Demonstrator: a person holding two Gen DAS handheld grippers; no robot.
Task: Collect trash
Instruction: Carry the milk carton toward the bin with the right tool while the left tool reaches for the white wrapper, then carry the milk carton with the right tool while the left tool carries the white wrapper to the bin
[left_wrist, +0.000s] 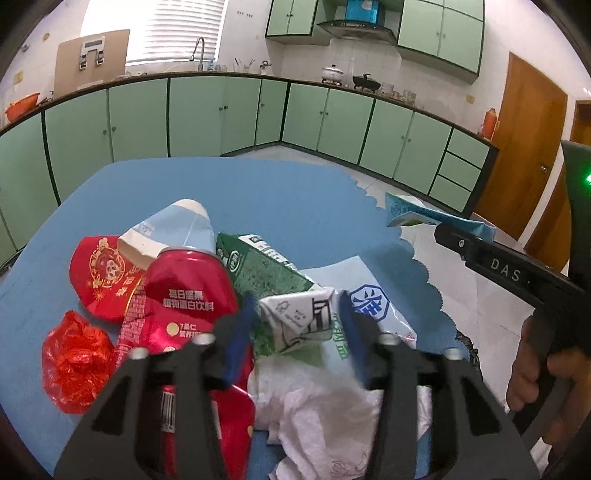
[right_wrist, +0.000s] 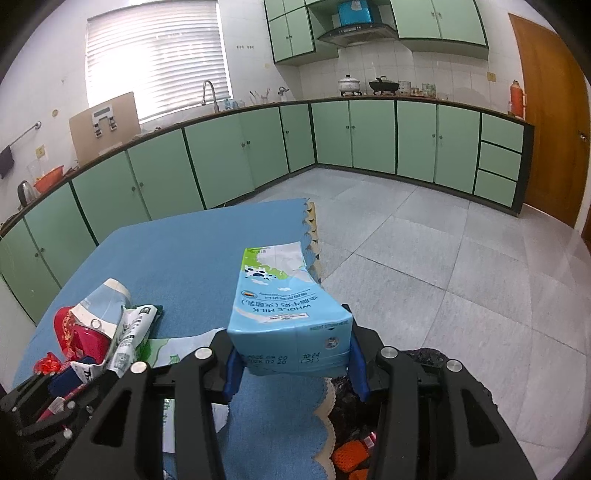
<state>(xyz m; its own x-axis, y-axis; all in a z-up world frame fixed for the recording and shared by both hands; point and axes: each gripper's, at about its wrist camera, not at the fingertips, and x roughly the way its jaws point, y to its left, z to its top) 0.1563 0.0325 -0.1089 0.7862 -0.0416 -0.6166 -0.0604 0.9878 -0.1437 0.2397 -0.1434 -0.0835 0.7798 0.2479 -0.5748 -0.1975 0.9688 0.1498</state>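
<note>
A pile of trash lies on the blue table: a crushed red can, a green-and-white carton, a red wrapper, crumpled white paper. My left gripper is open, its blue pads either side of the green-and-white carton. My right gripper is shut on a light-blue whole-milk carton, held above the table's right edge; it also shows in the left wrist view.
A black trash bag with orange scraps inside sits below the table's right edge. A pale-blue paper cup and a red lid lie in the pile. Green kitchen cabinets ring the tiled floor.
</note>
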